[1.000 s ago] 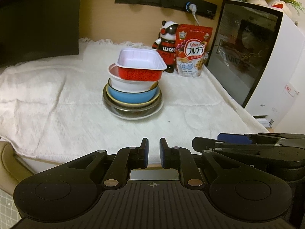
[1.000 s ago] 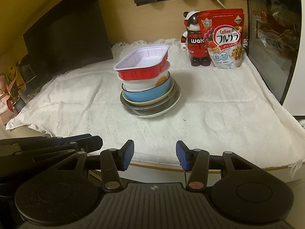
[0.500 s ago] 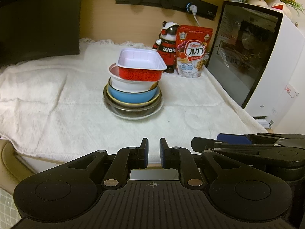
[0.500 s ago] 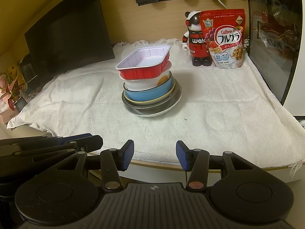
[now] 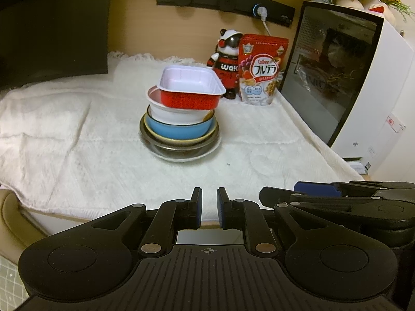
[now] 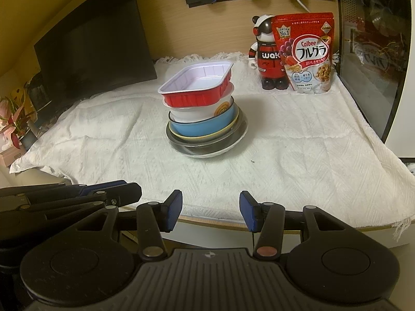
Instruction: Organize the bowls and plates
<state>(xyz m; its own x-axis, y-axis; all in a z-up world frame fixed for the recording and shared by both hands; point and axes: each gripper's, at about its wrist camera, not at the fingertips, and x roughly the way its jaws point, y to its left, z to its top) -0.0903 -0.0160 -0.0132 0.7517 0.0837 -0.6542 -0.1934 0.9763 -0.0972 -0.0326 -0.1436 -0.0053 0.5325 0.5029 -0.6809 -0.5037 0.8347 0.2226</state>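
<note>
One stack (image 5: 180, 119) of bowls and plates sits mid-cloth (image 5: 77, 155) — a red rectangular tray (image 5: 190, 88) on top, tilted, with a cereal bag (image 5: 262, 70) and toy figure (image 5: 228, 59) behind. Near the table edge we hold our left gripper (image 5: 208, 208) closed on nothing and our right gripper (image 6: 210, 213) parted, empty — both well apart from the stack.

One tray (image 5: 191, 88), two bowls (image 5: 179, 127), three plates (image 5: 181, 147) stacked; one cereal bag (image 5: 262, 75), one figurine (image 5: 228, 59).

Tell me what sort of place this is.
Probably a home kitchen or dining corner: stacked bowls on a white cloth, a cereal bag by the wall, and a glass-doored appliance alongside.
</note>
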